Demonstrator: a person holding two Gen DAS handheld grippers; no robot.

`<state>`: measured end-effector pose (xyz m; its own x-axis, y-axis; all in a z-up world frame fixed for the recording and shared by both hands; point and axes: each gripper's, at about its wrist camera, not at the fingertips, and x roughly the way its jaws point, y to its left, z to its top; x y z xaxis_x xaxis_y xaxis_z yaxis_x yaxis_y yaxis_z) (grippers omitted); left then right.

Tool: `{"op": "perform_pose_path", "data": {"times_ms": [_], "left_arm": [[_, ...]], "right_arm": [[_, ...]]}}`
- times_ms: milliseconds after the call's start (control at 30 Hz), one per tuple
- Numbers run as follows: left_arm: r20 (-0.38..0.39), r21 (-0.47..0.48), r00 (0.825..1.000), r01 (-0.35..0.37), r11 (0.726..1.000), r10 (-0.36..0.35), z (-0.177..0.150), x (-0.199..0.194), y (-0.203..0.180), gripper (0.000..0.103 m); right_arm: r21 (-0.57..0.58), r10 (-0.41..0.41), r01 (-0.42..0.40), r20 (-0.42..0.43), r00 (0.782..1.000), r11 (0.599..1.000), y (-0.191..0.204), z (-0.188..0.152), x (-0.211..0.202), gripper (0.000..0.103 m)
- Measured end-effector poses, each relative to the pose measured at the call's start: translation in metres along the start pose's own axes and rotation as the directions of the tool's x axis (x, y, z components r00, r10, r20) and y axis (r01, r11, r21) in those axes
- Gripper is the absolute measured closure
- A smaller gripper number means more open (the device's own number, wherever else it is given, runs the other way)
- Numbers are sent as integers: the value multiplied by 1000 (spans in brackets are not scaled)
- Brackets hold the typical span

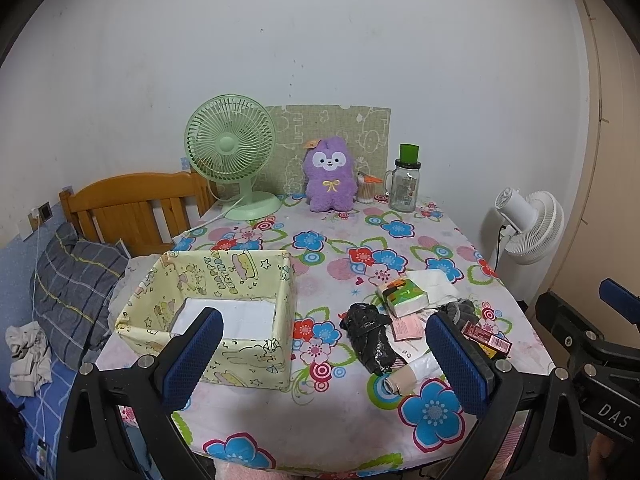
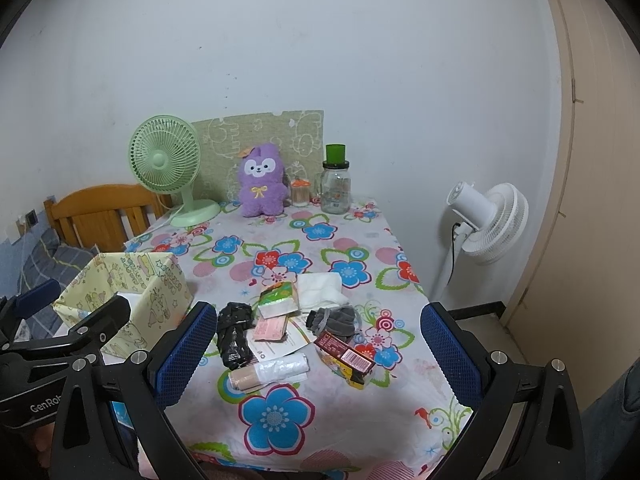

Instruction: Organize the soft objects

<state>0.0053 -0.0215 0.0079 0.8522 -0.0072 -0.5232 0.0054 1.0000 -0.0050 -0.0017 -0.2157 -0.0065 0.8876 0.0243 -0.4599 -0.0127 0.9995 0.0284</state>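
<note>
A yellow cartoon-print fabric box (image 1: pixel 256 276) (image 2: pixel 160 280) stands open at the table's left, a white sheet on its bottom. A pile lies right of it: a black plastic bag (image 1: pixel 370 336) (image 2: pixel 234 336), a green tissue pack (image 1: pixel 402 296) (image 2: pixel 280 298), a white cloth (image 2: pixel 320 288), a grey sock (image 2: pixel 336 320), a red carton (image 2: pixel 346 356) and a beige roll (image 2: pixel 244 378). A purple plush (image 1: pixel 330 178) (image 2: pixel 262 184) sits at the back. My left gripper (image 1: pixel 324 360) and right gripper (image 2: pixel 316 352) are open and empty, above the table's near edge.
A green desk fan (image 1: pixel 230 152), a glass jar with a green lid (image 1: pixel 406 186) and a small cotton-swab jar (image 2: pixel 300 192) stand along the back. A white floor fan (image 2: pixel 488 220) stands right of the table. A wooden headboard (image 1: pixel 132 208) and a bed are on the left.
</note>
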Motion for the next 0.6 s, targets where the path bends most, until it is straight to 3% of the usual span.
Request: {"op": "perform_pose_path", "data": {"times_ms": [367, 600], "left_arm": [[-16, -3, 1000, 2, 1000, -2, -3, 13, -2, 2], [-69, 1, 997, 33, 999, -33, -15, 36, -10, 4]], "right_arm": [[-3, 11, -11, -1, 1000, 1000, 3, 1, 3, 0], [-5, 25, -26, -13, 1000, 1000, 2, 0, 11, 1]]}}
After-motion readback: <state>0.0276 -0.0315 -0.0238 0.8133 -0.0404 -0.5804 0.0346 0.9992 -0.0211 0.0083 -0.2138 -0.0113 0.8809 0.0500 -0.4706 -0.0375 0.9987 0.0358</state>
